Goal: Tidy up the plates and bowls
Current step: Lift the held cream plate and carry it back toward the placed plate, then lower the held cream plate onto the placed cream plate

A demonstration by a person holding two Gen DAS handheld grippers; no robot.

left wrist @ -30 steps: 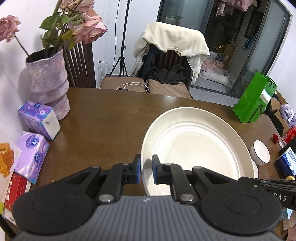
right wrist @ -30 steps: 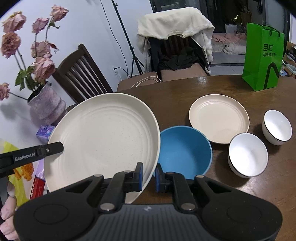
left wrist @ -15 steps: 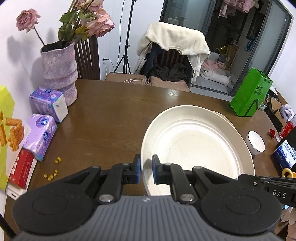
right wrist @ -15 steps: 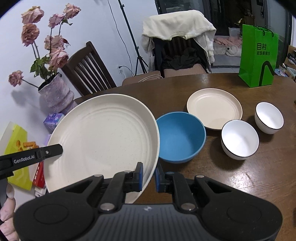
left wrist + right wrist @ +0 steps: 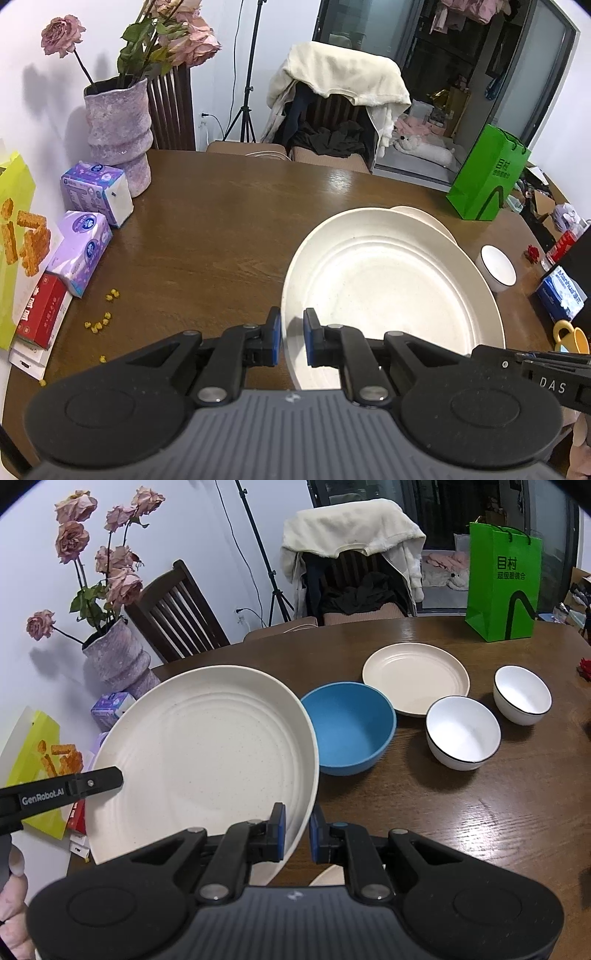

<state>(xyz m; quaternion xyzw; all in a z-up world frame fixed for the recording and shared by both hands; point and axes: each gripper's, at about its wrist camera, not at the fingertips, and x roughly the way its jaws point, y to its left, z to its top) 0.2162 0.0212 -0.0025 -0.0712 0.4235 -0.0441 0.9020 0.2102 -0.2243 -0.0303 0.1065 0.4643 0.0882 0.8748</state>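
Observation:
A large cream plate (image 5: 388,288) (image 5: 199,760) hangs above the brown table, held at both sides. My left gripper (image 5: 291,341) is shut on its left rim, and my right gripper (image 5: 296,832) is shut on its right rim. On the table in the right wrist view stand a blue bowl (image 5: 351,727), a smaller cream plate (image 5: 415,677) and two white bowls (image 5: 463,733) (image 5: 522,694). The rim of another cream dish (image 5: 328,877) peeks out below my right gripper. In the left wrist view the held plate hides most of these; one white bowl (image 5: 496,264) shows beside it.
A purple vase of roses (image 5: 118,133) and tissue packs (image 5: 96,192) line the table's left side, with a red box (image 5: 42,312) and yellow crumbs (image 5: 98,325). A green bag (image 5: 504,583) stands at the back right. Chairs (image 5: 177,616) sit behind the table. A blue box (image 5: 561,295) and yellow cup (image 5: 570,334) lie right.
Both grippers have drawn back toward the near side with the large plate still held between them; the vase, bowls and small plate now look farther away and more table shows.

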